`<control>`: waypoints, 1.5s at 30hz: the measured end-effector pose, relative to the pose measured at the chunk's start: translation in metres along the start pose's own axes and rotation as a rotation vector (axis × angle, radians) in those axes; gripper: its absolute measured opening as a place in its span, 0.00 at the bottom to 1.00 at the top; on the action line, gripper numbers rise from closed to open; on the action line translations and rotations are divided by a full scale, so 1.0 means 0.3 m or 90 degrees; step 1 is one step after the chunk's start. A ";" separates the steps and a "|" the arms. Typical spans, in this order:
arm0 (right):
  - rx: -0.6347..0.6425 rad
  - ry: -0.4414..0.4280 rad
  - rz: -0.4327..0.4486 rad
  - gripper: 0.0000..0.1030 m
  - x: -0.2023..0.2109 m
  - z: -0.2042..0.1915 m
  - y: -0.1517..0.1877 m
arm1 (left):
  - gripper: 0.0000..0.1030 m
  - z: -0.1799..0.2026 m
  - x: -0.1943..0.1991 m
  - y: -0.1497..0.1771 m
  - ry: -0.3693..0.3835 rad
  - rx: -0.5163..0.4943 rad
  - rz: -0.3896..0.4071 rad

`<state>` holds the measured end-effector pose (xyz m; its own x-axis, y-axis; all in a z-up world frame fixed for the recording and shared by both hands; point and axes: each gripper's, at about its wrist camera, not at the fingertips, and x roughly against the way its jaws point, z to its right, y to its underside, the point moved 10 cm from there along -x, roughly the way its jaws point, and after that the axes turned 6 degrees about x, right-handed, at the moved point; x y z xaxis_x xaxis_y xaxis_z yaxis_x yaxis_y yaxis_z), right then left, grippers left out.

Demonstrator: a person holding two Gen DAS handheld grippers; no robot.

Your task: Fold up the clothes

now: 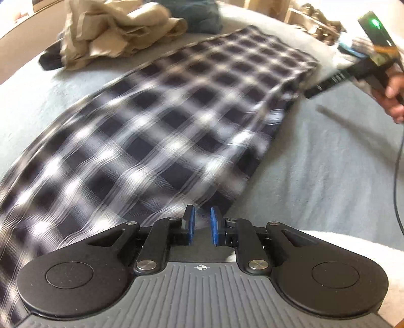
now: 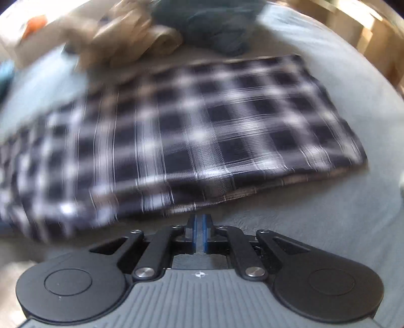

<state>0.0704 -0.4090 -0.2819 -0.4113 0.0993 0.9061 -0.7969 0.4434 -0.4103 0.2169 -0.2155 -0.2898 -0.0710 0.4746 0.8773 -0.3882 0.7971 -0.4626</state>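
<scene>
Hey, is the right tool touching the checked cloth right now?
Apart. In the right wrist view, a strip of bare grey blanket shows between the right tool and the near edge of the checked cloth.

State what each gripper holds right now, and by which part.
Nothing is held. The left gripper is open over the plaid cloth's near end; the right gripper is nearly shut, empty, just short of the cloth's edge.

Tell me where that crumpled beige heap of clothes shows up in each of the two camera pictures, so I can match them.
Left wrist view: the beige heap lies at the top left, beyond the far edge of the checked cloth.
Right wrist view: the beige heap, blurred, sits at the top, left of centre, again behind the checked cloth.
Shared landmark: the dark blue garment just right of the heap.
</scene>
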 end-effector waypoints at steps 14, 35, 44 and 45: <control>-0.473 -0.100 0.048 0.27 -0.119 0.222 -0.033 | 0.21 0.238 -0.201 -0.159 0.054 -0.135 0.011; -0.580 -0.185 0.081 0.28 -0.137 0.289 0.007 | 0.06 0.272 -0.255 -0.168 0.055 -0.138 0.009; -0.595 -0.209 0.099 0.28 -0.158 0.309 -0.021 | 0.06 0.284 -0.268 -0.168 0.047 -0.144 0.004; -0.593 -0.205 0.095 0.28 -0.170 0.310 -0.024 | 0.07 0.287 -0.272 -0.169 0.047 -0.144 0.004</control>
<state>0.0560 -0.5001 -0.3346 -0.6892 0.0257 0.7241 -0.1190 0.9818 -0.1481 0.1633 -0.3269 -0.3270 -0.0022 0.4998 0.8661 -0.1717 0.8531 -0.4927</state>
